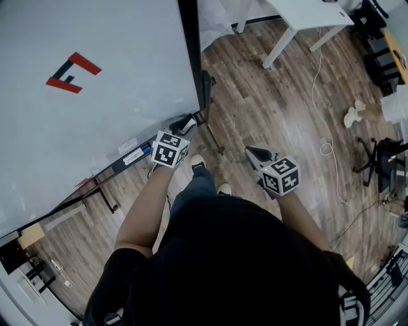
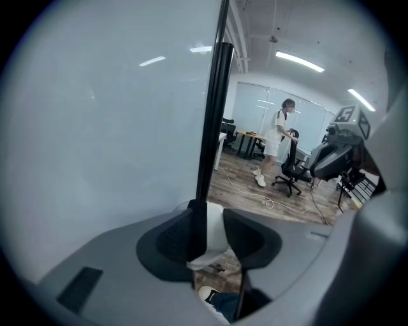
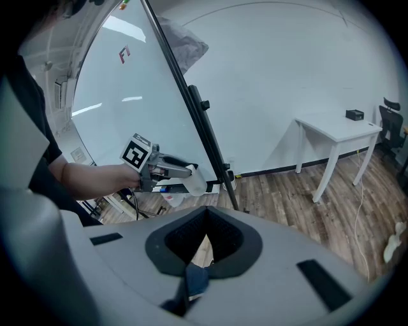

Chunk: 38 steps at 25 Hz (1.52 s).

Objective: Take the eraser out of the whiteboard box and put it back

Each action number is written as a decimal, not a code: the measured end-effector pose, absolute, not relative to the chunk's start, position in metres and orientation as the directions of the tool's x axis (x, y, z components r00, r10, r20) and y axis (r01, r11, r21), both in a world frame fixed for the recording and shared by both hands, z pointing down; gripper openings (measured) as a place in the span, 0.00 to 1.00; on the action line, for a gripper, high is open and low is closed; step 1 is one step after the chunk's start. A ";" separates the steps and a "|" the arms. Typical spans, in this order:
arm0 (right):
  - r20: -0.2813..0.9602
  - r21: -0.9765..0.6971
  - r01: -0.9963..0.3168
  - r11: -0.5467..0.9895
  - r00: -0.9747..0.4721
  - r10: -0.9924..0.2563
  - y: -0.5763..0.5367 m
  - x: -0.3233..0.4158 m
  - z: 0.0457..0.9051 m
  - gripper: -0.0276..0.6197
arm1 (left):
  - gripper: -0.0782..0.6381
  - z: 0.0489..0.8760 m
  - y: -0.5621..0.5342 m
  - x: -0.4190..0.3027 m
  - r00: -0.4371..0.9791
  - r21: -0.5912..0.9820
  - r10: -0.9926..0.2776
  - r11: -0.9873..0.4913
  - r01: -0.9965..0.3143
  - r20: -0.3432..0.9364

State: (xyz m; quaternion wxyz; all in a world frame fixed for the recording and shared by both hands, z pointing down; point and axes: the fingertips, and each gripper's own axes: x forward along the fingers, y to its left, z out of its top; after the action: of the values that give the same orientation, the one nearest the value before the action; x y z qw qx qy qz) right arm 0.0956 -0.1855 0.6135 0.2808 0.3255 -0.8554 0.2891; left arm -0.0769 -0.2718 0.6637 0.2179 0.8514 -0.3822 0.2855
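Note:
The whiteboard (image 1: pixel 95 95) fills the left of the head view, and its tray (image 1: pixel 127 160) runs along the lower edge. My left gripper (image 1: pixel 185 124) is at the board's lower right corner, by the black frame post (image 2: pixel 215 114). In the left gripper view, the left gripper (image 2: pixel 210 209) has the white eraser (image 2: pixel 215 232) between its pads, both touching it. From the right gripper view, that eraser (image 3: pixel 195 183) shows at the left gripper's (image 3: pixel 185 173) tip. My right gripper (image 1: pixel 258 154) hangs over the wood floor, apart from the board. Its tips (image 3: pixel 208 210) meet with nothing between them.
The board's stand foot (image 1: pixel 213 137) reaches onto the floor by my shoes (image 1: pixel 197 162). A white table (image 1: pixel 306 16) stands at the back and a white cable (image 1: pixel 325 127) trails across the floor. An office chair (image 1: pixel 382 159) is at right. A person (image 2: pixel 278 137) stands far off.

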 end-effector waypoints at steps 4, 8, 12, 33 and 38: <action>0.668 -0.308 -0.719 0.622 -0.629 -0.396 -0.183 0.096 0.612 0.04 | 0.33 0.663 -0.271 -0.078 0.545 0.158 -0.526 -0.609 -0.777 0.653; 0.665 -0.307 -0.719 0.623 -0.630 -0.400 -0.181 0.097 0.610 0.04 | 0.32 0.662 -0.271 -0.078 0.547 0.165 -0.530 -0.604 -0.780 0.647; 0.663 -0.308 -0.716 0.626 -0.634 -0.399 -0.179 0.095 0.609 0.04 | 0.32 0.661 -0.270 -0.080 0.545 0.163 -0.535 -0.600 -0.783 0.645; 0.637 -0.286 -0.709 0.645 -0.643 -0.425 -0.166 0.102 0.591 0.04 | 0.32 0.611 -0.260 -0.075 0.544 0.106 -0.597 -0.611 -0.784 0.589; 0.633 -0.278 -0.701 0.656 -0.648 -0.424 -0.158 0.102 0.587 0.04 | 0.32 0.592 -0.254 -0.077 0.550 0.098 -0.619 -0.610 -0.786 0.561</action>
State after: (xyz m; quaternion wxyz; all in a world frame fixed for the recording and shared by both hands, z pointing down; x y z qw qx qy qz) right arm 0.1024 -0.1584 0.5872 0.2677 0.3234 -0.8697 0.2595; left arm -0.0771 -0.2538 0.5917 0.1716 0.8635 -0.4068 0.2438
